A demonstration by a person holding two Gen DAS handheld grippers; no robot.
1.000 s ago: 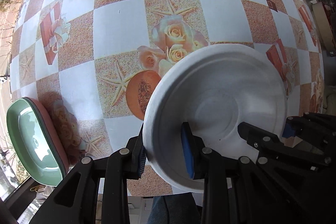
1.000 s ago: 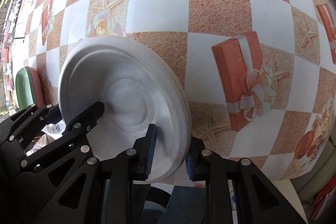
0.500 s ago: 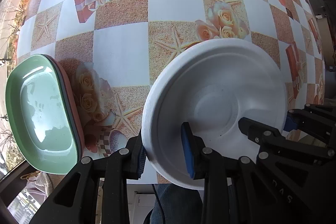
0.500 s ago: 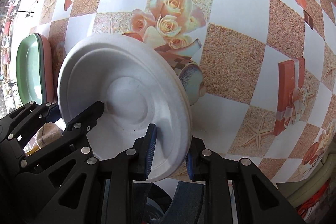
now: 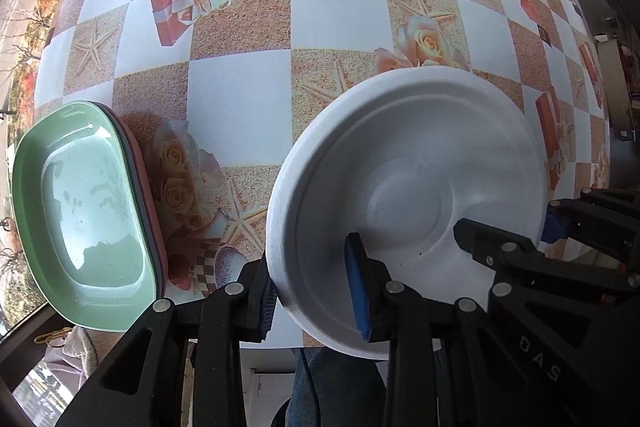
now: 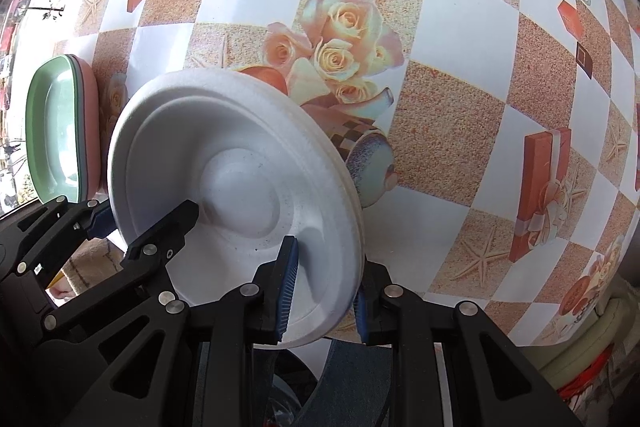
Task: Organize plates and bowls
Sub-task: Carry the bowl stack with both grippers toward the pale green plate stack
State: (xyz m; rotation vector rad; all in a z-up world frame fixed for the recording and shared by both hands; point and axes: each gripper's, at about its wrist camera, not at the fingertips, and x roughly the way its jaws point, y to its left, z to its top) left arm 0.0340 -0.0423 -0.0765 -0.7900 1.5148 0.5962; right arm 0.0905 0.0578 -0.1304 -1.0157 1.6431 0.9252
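Both grippers hold one white foam plate (image 5: 416, 179) above the table's near edge, tilted. My left gripper (image 5: 316, 291) is shut on its left rim. My right gripper (image 6: 324, 283) is shut on its right rim; the plate also shows in the right wrist view (image 6: 224, 171). A green oblong dish (image 5: 80, 211) sits stacked on a pink one (image 5: 150, 203) at the table's near left corner, to the left of the plate. The stack also shows in the right wrist view (image 6: 52, 131).
The table wears a checked oilcloth (image 5: 332, 19) with roses, starfish and gift boxes. Its near edge runs just under the plate. A person's legs (image 5: 332, 387) show below the edge.
Both grippers have carried the white plate leftward along the near edge. The green and pink dish stack has come closer and larger in both views.
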